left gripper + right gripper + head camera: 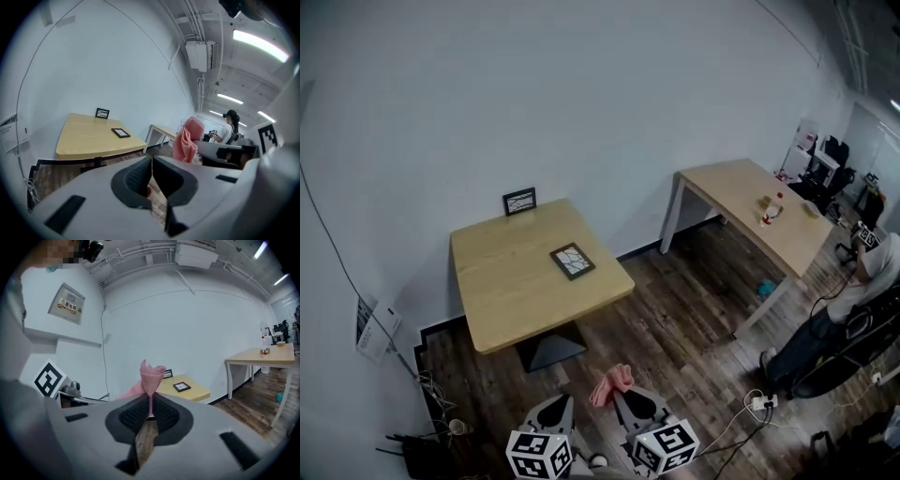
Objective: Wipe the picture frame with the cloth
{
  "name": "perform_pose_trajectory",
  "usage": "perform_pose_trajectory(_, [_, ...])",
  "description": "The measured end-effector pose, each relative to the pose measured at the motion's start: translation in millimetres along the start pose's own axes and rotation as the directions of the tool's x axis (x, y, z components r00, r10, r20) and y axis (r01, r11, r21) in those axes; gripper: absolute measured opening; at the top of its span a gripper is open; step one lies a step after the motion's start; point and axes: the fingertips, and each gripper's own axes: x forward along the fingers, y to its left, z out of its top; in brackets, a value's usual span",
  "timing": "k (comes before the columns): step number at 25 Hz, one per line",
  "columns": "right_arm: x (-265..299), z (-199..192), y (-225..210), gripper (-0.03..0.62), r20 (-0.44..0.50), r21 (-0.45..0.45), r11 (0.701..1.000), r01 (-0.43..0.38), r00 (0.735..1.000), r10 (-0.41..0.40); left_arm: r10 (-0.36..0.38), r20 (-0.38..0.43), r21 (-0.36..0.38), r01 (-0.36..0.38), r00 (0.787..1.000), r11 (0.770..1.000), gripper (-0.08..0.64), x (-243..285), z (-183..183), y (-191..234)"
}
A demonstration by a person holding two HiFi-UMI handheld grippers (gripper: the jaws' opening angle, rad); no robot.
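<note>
A square wooden table (506, 281) stands against the white wall. One black picture frame (572, 261) lies flat on it near its right side, and a second frame (519, 201) stands upright at its back edge by the wall. Both grippers are low in the head view, well short of the table. My right gripper (623, 394) is shut on a pink cloth (612, 382), which sticks up from its jaws as the pink cloth (151, 375) in the right gripper view. My left gripper (565, 401) is shut with nothing between its jaws. The cloth (187, 140) shows at its right.
A longer wooden table (759, 211) with a bottle (769, 210) stands at the right. A seated person (862, 291) is at the far right among office chairs. Cables and a power strip (764, 401) lie on the dark wood floor. Papers (375, 328) lean on the left wall.
</note>
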Motion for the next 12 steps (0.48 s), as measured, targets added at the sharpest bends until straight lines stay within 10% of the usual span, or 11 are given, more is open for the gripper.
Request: perform_pose_trajectory(12, [-23, -4, -11, 0.015, 0.017, 0.054, 0.999, -0.005, 1.000, 0.004, -0.004, -0.022, -0.028, 0.004, 1.000, 1.000, 0.008, -2, -4, -33])
